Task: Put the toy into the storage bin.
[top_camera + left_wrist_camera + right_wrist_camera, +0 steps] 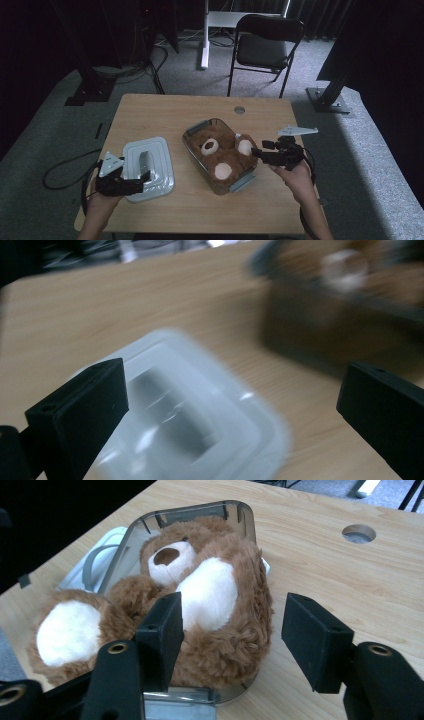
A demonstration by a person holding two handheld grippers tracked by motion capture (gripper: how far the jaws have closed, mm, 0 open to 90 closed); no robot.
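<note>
Centrally on the wooden table [150, 115], a brown teddy bear [210, 605] sits stuffed in a clear container [200, 512], bulging over its rim between the parted, unclenched fingers of the right gripper [227, 635]. Farther off, the left gripper [230, 405] hovers released above a pale lid [200, 420], its fingers spread either side.

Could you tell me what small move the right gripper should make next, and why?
Probably ease the right gripper forward to close on the teddy bear's foot. Its jaws stand open, the foot bulges over the rim of the container, and the lid lies beside it, below the left gripper.
</note>
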